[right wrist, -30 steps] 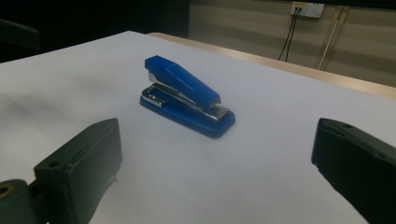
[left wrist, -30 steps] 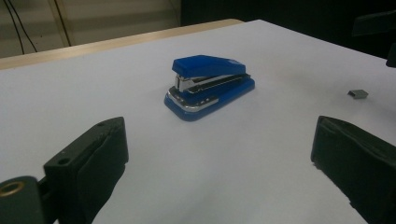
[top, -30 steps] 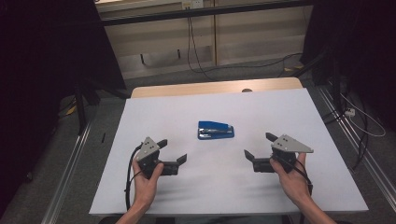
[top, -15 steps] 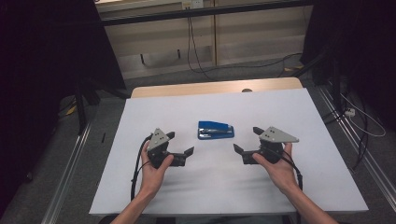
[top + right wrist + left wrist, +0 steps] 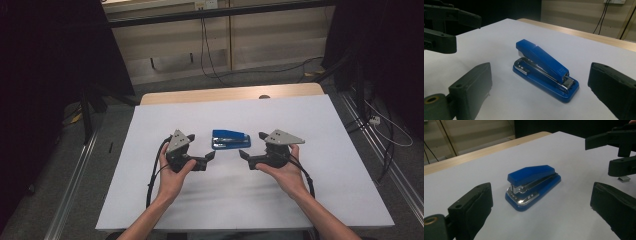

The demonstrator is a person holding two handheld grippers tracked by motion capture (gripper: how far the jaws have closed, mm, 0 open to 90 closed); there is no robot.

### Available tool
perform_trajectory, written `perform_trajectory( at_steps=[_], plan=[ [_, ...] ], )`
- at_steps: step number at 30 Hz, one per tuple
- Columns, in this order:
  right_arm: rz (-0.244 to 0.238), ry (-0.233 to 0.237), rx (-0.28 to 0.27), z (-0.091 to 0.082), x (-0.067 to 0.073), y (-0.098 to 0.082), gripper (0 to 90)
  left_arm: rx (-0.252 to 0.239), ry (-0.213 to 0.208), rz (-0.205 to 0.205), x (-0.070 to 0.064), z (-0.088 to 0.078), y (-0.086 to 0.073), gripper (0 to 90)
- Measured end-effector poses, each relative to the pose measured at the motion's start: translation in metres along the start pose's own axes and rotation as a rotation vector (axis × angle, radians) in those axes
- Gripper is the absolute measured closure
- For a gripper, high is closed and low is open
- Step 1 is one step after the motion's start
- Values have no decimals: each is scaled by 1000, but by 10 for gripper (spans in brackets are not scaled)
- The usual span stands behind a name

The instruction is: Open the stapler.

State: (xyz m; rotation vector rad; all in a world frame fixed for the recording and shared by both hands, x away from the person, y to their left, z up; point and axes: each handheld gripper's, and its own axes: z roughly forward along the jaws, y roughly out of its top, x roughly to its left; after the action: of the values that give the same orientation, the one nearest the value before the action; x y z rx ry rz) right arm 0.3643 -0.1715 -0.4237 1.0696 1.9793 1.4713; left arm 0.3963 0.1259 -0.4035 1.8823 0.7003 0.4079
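Blue stapler (image 5: 231, 139) lies between both spread tools, its far side hidden.

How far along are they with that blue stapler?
Barely started. Done: both grippers are at the blue stapler, the left gripper on one side, the right gripper on the other, jaws open. In hand: nothing; the stapler lies untouched on the white table. Left: probably closing in and gripping it.

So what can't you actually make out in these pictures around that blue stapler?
- Small metal bit on the white table, left gripper view: too small to identify, partly hidden by the right gripper.
- Stapler marking, right gripper view: too small to read.
- Left gripper jaws: cut off by the bottom edge in its own view.
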Motion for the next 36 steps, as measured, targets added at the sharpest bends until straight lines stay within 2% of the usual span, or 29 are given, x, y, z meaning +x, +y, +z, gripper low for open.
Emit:
perform_trajectory(
  at_steps=[2,7,12,14,17,19,20,24,26,27,29,31,32,33,36],
  plan=[
    [0,6,9,7,-1,1,64,-3,-3,-23,2,4,2,50],
    [-3,13,14,16,-3,3,93,3,17,3,6,10,5,52],
    [-14,17,7,22,-4,5,114,-7,20,-8,14,16,6,52],
    [-29,22,-2,25,-4,6,121,-28,9,-11,20,18,5,60],
    [-24,21,0,32,-5,3,113,-3,38,-13,28,25,2,60],
    [-24,12,10,37,-4,3,111,3,40,-11,31,28,2,60],
    [-41,-2,18,39,-4,4,116,6,41,-4,32,30,3,60],
    [-35,5,24,44,-4,7,136,17,49,0,37,38,4,60],
    [-30,12,19,47,-4,9,168,20,57,1,42,41,4,60],
    [-29,10,17,49,-3,9,195,16,58,-19,45,42,3,60],
    [-30,11,11,50,-3,9,214,16,58,-26,46,43,1,60],
    [-27,28,9,53,-2,8,317,26,40,-37,47,43,-1,57],
    [-27,28,9,53,-2,8,317,26,40,-37,47,43,-1,58],
    [-29,26,12,55,-1,6,330,25,46,-21,46,42,0,57],
    [-32,35,13,56,1,5,406,33,36,-24,44,43,0,56]
  ],
)
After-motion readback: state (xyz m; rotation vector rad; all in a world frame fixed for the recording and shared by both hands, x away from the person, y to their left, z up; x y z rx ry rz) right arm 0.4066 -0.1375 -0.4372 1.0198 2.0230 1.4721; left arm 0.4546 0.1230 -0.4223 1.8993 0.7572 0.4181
